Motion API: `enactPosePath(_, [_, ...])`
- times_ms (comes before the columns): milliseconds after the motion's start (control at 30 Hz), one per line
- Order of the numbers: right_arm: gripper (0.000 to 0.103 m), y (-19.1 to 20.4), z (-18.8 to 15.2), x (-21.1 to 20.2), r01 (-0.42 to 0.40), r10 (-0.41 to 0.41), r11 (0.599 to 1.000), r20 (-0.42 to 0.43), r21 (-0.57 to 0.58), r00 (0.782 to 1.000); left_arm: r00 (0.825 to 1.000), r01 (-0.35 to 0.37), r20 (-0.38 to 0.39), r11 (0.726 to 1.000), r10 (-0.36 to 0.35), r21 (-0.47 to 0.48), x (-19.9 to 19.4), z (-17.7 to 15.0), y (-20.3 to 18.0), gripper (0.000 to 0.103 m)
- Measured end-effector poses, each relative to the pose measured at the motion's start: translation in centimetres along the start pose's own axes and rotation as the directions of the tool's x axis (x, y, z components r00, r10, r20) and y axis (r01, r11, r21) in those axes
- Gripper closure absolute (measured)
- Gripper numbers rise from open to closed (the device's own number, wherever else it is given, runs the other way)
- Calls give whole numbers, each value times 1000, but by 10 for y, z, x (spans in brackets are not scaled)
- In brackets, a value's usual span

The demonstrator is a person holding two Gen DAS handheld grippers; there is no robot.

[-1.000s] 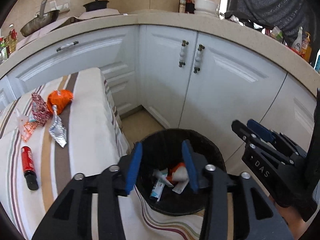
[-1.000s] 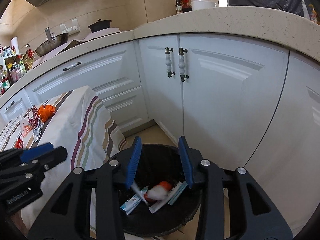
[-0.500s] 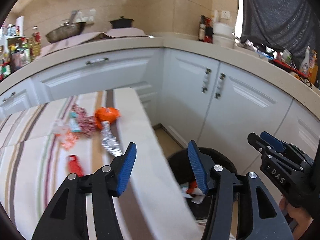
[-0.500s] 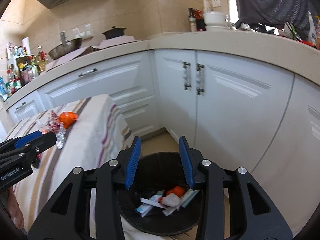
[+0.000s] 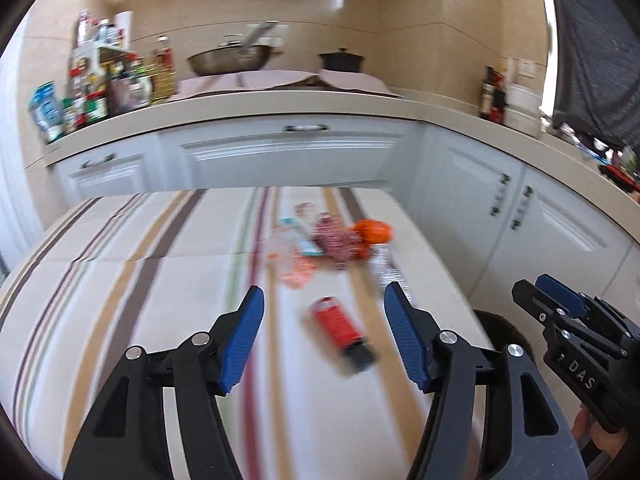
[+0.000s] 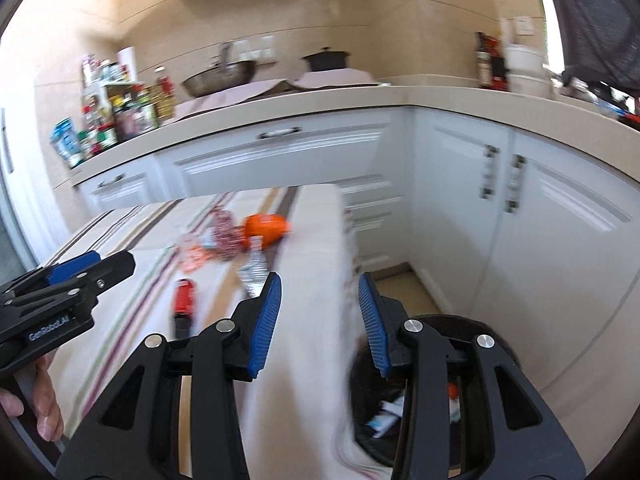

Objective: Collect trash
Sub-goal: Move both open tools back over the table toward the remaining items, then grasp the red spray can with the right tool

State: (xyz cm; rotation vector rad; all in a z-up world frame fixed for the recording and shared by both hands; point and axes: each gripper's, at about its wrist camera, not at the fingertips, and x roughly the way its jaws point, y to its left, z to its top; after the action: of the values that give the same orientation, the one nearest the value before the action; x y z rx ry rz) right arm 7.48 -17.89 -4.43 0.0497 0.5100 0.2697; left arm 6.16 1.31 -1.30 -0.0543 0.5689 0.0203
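A home kitchen: white cabinets (image 5: pixel 288 160), a wok (image 5: pixel 230 58) and condiment bottles (image 5: pixel 100 88) on the counter (image 5: pixel 256 106).

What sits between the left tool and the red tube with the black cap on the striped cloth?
Nothing visible. The left tool, empty with jaws opening, has only bare striped cloth before the red black-capped tube.

both tools are showing matte black, angular frames with cut-out openings and round silver screw heads at the pivots. the left tool (image 5: pixel 324 344) is wearing ribbed blue pads (image 5: pixel 243 340) on its fingers and white "genrobot.ai" lettering along its side. the right tool (image 6: pixel 320 320) is carrying matching blue pads (image 6: pixel 265 322) and white "das" lettering.
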Motion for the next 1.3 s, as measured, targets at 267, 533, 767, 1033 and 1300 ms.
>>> enactPosePath(267, [64, 57, -2, 15, -79, 76, 994, -47, -73, 996, 996, -86, -4, 995, 86, -57, -12, -10, 54, 40])
enactPosePath(533, [57, 90, -5, 35, -107, 92, 987, -121, -121, 988, 992, -127, -35, 984, 124, -126, -10, -19, 95, 38])
enactPosePath(767, [57, 107, -7, 55, -111, 81, 983, -199, -145, 977, 989, -143, -63, 979, 135, -143, -4, -22, 111, 38])
enactPosePath(1033, [58, 111, -11, 78, -125, 79, 982, -297, -140, 952, 987, -145, -90, 976, 131, -164, 1, -27, 118, 36])
enactPosePath(1300, [70, 111, -13, 93, -138, 85, 982, -359, -125, 929, 988, -135, -97, 979, 121, -155, 3, -28, 114, 35])
